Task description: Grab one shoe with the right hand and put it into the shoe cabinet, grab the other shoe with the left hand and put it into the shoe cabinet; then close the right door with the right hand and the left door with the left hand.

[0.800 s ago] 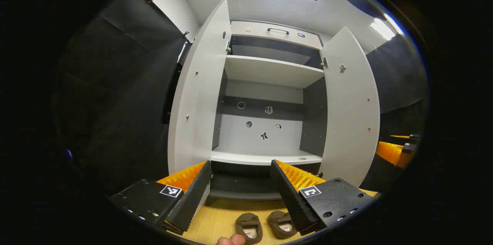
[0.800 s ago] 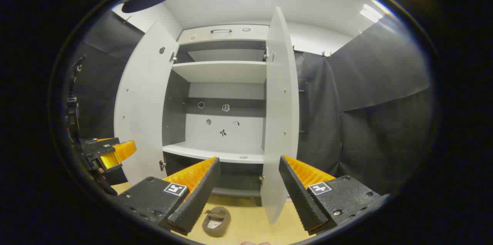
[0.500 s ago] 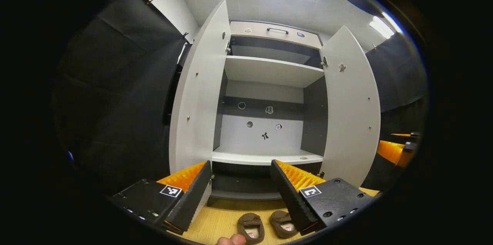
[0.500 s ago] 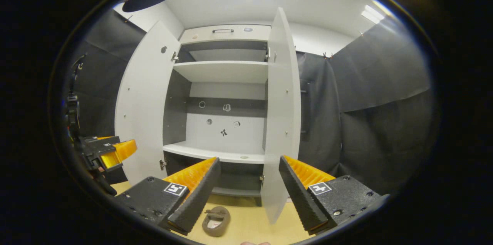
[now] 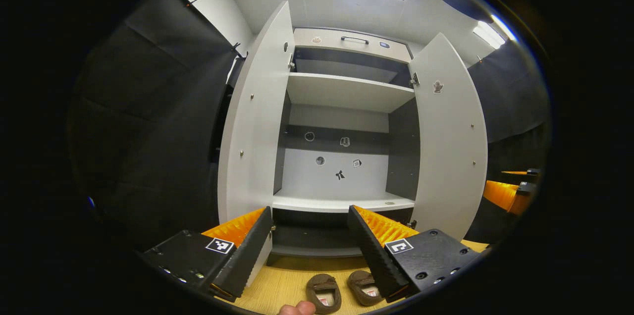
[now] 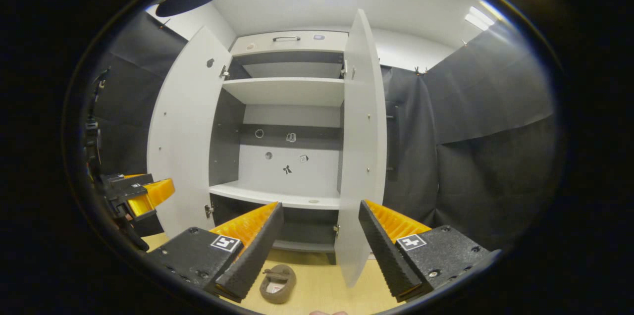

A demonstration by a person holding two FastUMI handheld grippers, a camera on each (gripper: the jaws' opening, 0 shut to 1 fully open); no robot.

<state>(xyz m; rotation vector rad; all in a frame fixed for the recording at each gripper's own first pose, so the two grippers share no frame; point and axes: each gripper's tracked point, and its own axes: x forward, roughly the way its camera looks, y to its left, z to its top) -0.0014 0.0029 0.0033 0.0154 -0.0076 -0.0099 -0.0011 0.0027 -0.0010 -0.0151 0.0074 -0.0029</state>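
From my left gripper view, the right shoe (image 5: 363, 288) is partly hidden behind a finger (image 5: 374, 255). A fingertip (image 5: 296, 309) is cut off at the bottom edge. The stickers (image 5: 340, 174) on the cabinet's back wall are too small for me to identify.

Cloth-walled booth (image 6: 475, 107) around shoe cabinet (image 5: 346, 92)

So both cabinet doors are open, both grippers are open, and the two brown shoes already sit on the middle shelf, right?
Not quite: the two brown shoes sit on the wooden floor before the cabinet, as the left gripper view shows. The doors are open, as are the left gripper and right gripper.
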